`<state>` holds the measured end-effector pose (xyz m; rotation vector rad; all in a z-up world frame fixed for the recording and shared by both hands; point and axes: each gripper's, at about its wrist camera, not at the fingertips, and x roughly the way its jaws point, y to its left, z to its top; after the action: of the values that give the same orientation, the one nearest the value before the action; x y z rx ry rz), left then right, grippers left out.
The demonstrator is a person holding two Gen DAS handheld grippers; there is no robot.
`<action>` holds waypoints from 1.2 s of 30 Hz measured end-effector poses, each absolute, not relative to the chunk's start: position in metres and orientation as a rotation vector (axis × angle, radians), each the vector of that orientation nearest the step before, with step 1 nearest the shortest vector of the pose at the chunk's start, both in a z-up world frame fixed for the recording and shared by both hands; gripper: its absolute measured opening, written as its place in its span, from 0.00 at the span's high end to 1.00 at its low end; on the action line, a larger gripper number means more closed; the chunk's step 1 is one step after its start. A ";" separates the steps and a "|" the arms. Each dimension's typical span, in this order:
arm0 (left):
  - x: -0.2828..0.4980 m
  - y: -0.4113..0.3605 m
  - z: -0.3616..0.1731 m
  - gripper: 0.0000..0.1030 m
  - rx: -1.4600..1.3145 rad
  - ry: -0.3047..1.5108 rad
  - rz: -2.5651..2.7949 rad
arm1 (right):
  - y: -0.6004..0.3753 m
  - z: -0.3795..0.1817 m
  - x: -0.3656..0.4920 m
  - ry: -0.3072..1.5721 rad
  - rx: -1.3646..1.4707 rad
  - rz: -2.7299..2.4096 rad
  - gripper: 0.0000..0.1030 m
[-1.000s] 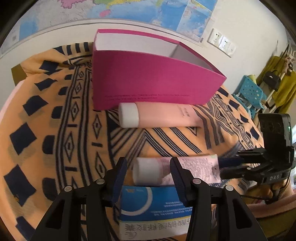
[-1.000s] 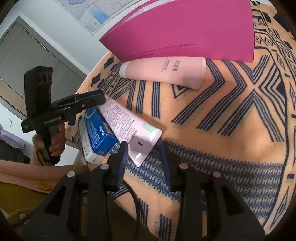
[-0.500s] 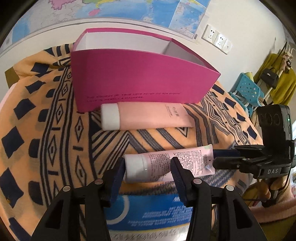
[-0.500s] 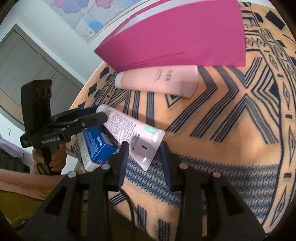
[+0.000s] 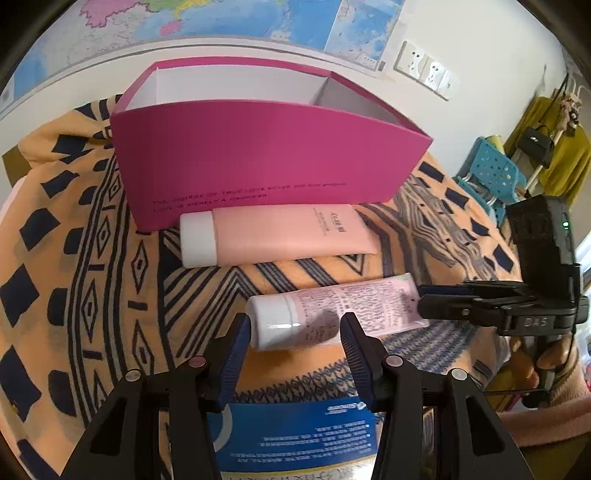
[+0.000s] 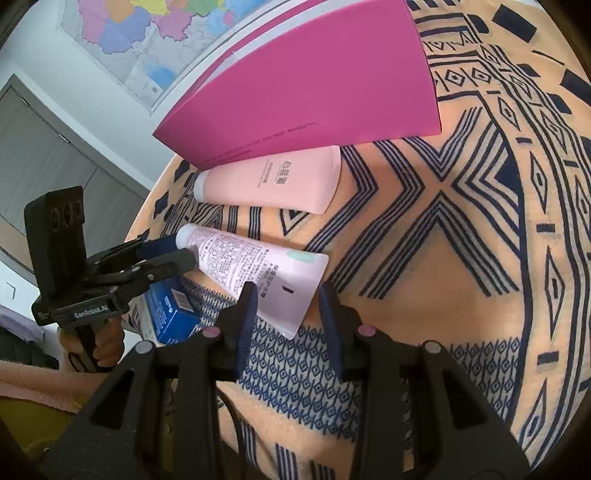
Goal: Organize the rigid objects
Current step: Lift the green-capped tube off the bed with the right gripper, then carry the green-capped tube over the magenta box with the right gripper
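A pale pink printed tube (image 5: 332,314) with a white cap is held above the patterned cloth. My left gripper (image 5: 295,326) is shut on its cap end. My right gripper (image 6: 286,293) is shut on its flat crimped end (image 6: 291,280). The right gripper shows in the left wrist view (image 5: 421,302), and the left gripper shows in the right wrist view (image 6: 184,251). A larger salmon-pink tube (image 5: 273,234) lies on the cloth against the front of an open magenta box (image 5: 266,162), also in the right wrist view (image 6: 314,92). A blue and white carton (image 5: 295,435) lies below my left gripper.
The table is covered by an orange cloth with dark blue patterns (image 6: 461,221). A wall with a map (image 5: 221,18) and sockets (image 5: 424,70) is behind the box. A blue stool (image 5: 495,170) and hanging clothes stand at the right.
Both grippers have lifted the printed tube off the blue carton and carried it toward the magenta box. The box and the salmon tube have not moved.
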<state>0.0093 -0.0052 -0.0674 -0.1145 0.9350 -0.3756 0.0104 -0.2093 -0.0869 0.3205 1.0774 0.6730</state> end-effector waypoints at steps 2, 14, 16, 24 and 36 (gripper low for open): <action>0.008 -0.007 -0.065 0.52 -0.100 0.929 -0.373 | -0.210 -0.087 0.010 1.076 0.319 0.678 0.64; 0.009 -0.011 -0.056 0.52 -0.092 0.908 -0.374 | -0.210 -0.069 0.008 1.023 0.260 0.644 0.64; 0.010 -0.012 -0.053 0.52 -0.091 0.902 -0.374 | -0.211 -0.066 0.010 1.012 0.252 0.641 0.64; 0.011 -0.010 -0.037 0.52 -0.083 0.855 -0.361 | -0.212 -0.048 0.013 0.957 0.232 0.643 0.63; 0.017 -0.007 -0.013 0.52 -0.070 0.784 -0.348 | -0.208 -0.023 0.024 0.888 0.201 0.644 0.63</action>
<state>0.0170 -0.0067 -0.0128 -0.0704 0.7840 -0.3478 0.0242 -0.2082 -0.0233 0.2007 0.8884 0.6439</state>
